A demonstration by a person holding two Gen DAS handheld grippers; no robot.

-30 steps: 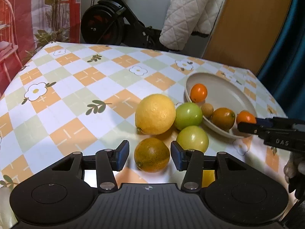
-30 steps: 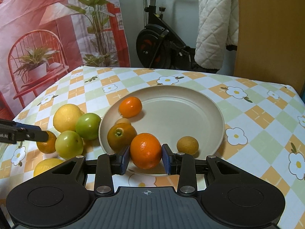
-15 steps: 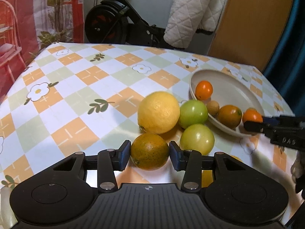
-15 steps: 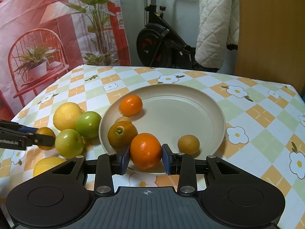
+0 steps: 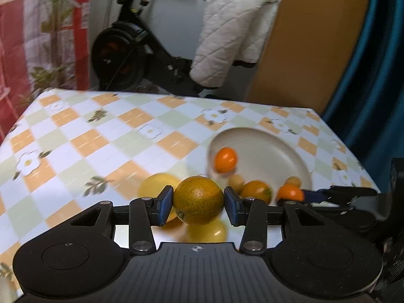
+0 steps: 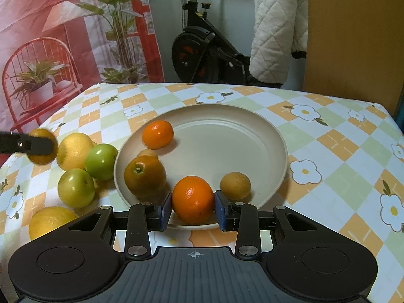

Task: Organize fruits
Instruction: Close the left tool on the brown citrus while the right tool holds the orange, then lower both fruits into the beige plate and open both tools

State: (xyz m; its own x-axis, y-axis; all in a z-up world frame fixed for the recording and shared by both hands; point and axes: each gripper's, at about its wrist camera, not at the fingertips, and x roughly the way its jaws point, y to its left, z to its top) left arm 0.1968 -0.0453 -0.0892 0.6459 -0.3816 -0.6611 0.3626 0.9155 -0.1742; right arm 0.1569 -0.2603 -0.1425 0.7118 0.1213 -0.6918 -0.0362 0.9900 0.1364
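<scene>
Right wrist view takes in the worktop (image 6: 328, 116) with its checked flower cloth, and on it the big cream plate (image 6: 265, 131), which serves as the landmark. Inside the plate lie a small orange near its far left rim, a brownish-orange fruit (image 6: 144, 175) by its left rim with a little tan one behind it, and another tan fruit (image 6: 235, 185) at its near side. Just left of the plate sit two green apples (image 6: 101, 161), a large lemon (image 6: 74, 150) beyond them, and a yellow fruit (image 6: 49, 221) nearer the camera.

The right claw (image 6: 193, 208) is pinching a bright orange (image 6: 193, 198) at the plate's near rim, both blue pads touching its sides; whether the fruit already rests on the plate is hard to tell. To finish well, I judge it should be lowered until it sits flat in the dish, clear of the tan fruit beside it, before the pads part, so it does not roll over the rim.

The left claw (image 5: 199, 203) is pinching a speckled yellow-green orange (image 5: 198, 199), lifted off the worktop left of the plate, above the lemon. It should be carried high over the apples and set into the plate's bare far half.

Both claws point forward and slant downward toward the plate, pads level on either side of their fruit.
</scene>
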